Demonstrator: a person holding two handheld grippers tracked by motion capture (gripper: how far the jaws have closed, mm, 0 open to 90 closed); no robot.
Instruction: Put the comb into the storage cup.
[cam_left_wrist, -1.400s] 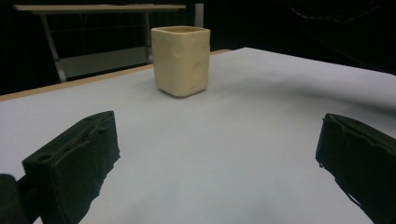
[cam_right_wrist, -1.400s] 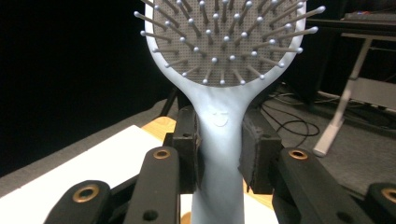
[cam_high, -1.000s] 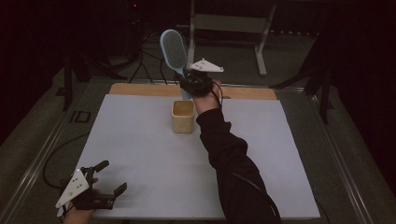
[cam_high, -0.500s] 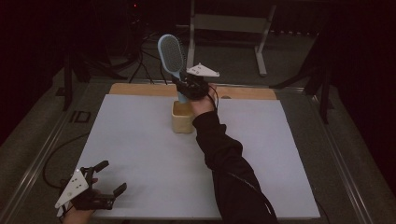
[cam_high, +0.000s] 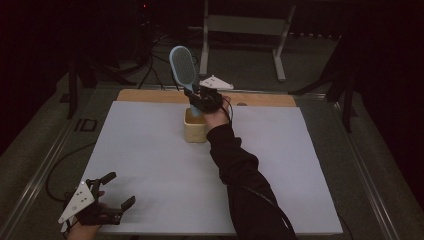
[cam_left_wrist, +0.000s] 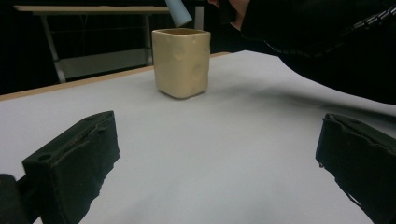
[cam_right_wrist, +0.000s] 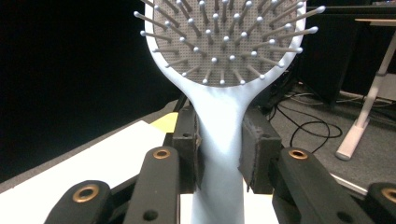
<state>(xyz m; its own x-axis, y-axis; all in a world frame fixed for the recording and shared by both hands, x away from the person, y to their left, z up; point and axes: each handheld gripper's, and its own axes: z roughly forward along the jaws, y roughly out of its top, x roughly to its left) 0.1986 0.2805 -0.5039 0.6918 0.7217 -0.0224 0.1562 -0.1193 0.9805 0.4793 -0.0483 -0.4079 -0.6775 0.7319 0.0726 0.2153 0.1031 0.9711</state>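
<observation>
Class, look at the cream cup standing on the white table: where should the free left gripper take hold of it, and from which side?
Grip the cream cup across its two flat opposite walls, about mid-height, coming in level from the near side where the left gripper rests with open jaws. The cup stands upright and squarish, and the hairbrush handle above its mouth probably rules out coming from above.

A hairbrush (cam_high: 183, 67) stands above the cup (cam_high: 195, 128), mid-table toward the far edge.
</observation>
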